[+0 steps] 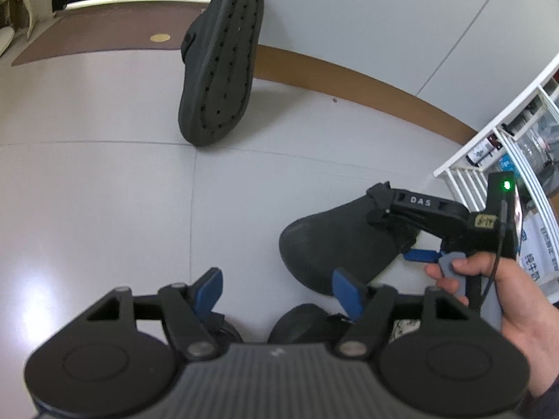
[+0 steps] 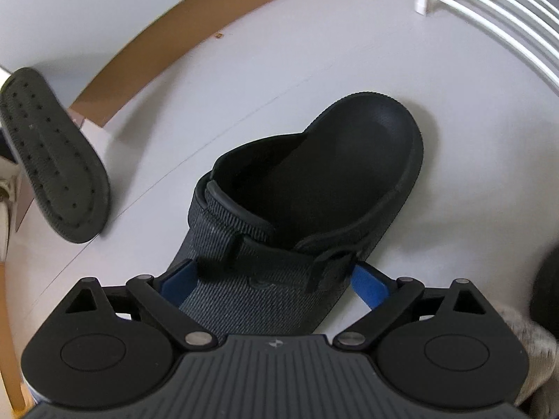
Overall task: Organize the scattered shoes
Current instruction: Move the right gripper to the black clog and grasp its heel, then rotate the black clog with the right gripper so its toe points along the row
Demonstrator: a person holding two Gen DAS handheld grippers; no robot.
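A black clog [image 2: 314, 181] stands upright on the grey floor, its open heel pointing away in the right wrist view. My right gripper [image 2: 274, 282] straddles its woven front upper, one blue finger [image 2: 178, 279] on each side, jaws wide. The same clog [image 1: 332, 241] and right gripper [image 1: 396, 228], held by a hand [image 1: 489, 289], show in the left wrist view. A second black clog [image 1: 220, 59] leans on the wall, its dotted sole [image 2: 52, 153] facing out. My left gripper [image 1: 277, 279] hangs open over bare floor, holding nothing.
A white wire rack [image 1: 489, 146] with stored items stands at the right, its bars [image 2: 489, 17] near the clog's heel. A brown baseboard [image 1: 367, 73] runs along the wall. Two dark rounded shoe toes [image 1: 300, 321] sit under the left gripper. A brown mat [image 1: 104, 38] lies far left.
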